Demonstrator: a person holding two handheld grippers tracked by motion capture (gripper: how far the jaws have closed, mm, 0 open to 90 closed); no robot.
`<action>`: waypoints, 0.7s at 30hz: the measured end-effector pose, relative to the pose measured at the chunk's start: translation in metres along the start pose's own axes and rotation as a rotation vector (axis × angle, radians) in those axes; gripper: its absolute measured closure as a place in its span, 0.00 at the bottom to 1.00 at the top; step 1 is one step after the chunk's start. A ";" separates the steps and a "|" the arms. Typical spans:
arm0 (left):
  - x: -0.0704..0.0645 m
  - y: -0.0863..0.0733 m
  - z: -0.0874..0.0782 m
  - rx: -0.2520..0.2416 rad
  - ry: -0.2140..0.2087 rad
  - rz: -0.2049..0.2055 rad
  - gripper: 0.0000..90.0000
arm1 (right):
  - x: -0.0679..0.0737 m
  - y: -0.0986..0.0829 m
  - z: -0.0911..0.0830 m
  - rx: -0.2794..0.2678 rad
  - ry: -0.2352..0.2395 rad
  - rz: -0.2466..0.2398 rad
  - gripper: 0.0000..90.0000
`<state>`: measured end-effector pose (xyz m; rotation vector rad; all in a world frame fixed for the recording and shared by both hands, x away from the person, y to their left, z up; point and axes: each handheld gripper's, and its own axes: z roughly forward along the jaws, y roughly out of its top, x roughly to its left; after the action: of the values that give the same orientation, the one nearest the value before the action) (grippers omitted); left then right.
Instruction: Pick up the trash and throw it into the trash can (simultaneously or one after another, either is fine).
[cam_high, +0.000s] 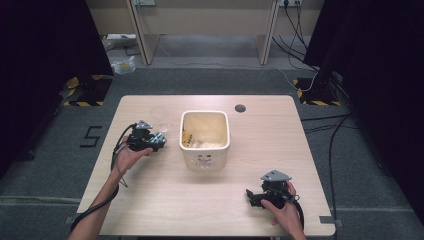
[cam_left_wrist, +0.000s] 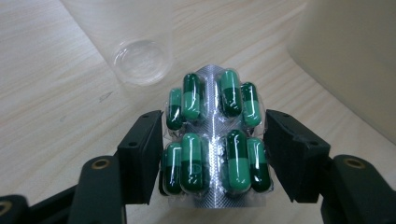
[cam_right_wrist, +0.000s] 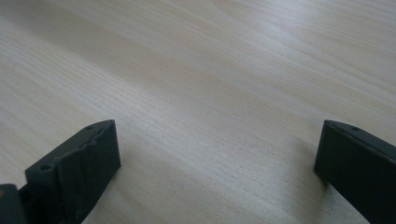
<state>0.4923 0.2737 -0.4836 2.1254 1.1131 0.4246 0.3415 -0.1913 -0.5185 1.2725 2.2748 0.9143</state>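
Overhead, pale wood table (cam_high: 165, 200), grey carpet (cam_high: 45, 165), dark curtains (cam_high: 40, 40)

Glossy foil-and-plastic blister pack (cam_left_wrist: 215, 144) (green capsules), clear plastic cup (cam_left_wrist: 141, 59), matt pale wood table (cam_right_wrist: 224, 74).
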 end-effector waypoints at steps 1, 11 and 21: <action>-0.001 0.001 -0.002 -0.001 -0.004 0.006 0.43 | 0.000 0.000 0.000 0.000 0.000 0.001 0.00; -0.015 0.012 -0.025 -0.033 -0.039 0.043 0.44 | 0.000 0.000 0.000 0.000 0.000 0.000 0.00; -0.020 0.021 -0.045 -0.030 -0.048 0.063 0.44 | 0.001 0.000 0.000 0.000 0.006 -0.002 0.00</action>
<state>0.4681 0.2685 -0.4363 2.1382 1.0087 0.4147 0.3411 -0.1910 -0.5185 1.2685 2.2801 0.9184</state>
